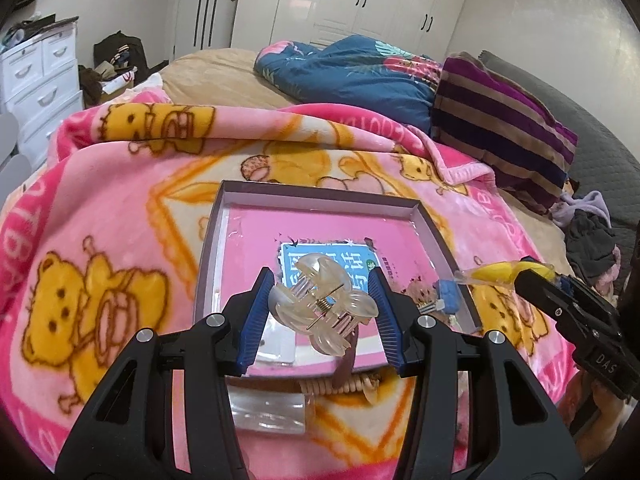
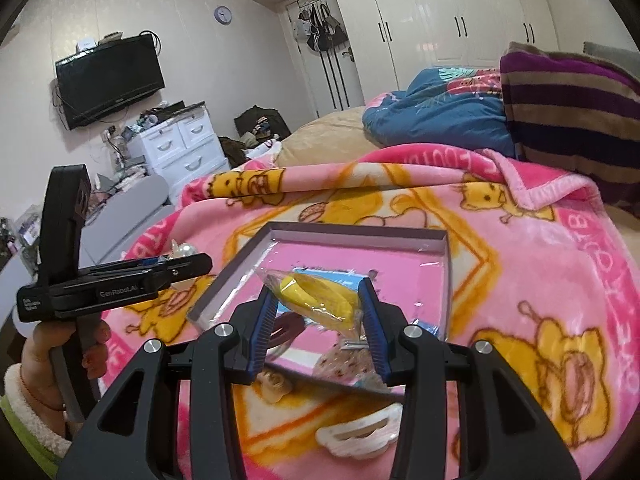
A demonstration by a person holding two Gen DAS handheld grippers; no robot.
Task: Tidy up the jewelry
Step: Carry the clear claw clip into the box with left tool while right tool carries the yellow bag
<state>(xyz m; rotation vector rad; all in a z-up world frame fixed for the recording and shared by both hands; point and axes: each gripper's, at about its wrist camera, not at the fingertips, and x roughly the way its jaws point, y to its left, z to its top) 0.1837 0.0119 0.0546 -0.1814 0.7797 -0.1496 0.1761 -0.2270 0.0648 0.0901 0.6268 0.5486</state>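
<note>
Clear hair claw [image 1: 324, 304] in left jaws, box [image 1: 320, 194] front edge hidden

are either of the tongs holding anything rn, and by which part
Both are. The left tongs clamp the clear claw hair clip across its sides near the spring hinge. The right tongs pinch the yellow item in a clear wrapper by its opposite ends.

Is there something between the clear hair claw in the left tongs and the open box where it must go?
Nothing visible blocks it. The left tongs hold the clear hair claw above the near part of the box. The pink floor under it looks free; small items lie in the right near corner.
</note>
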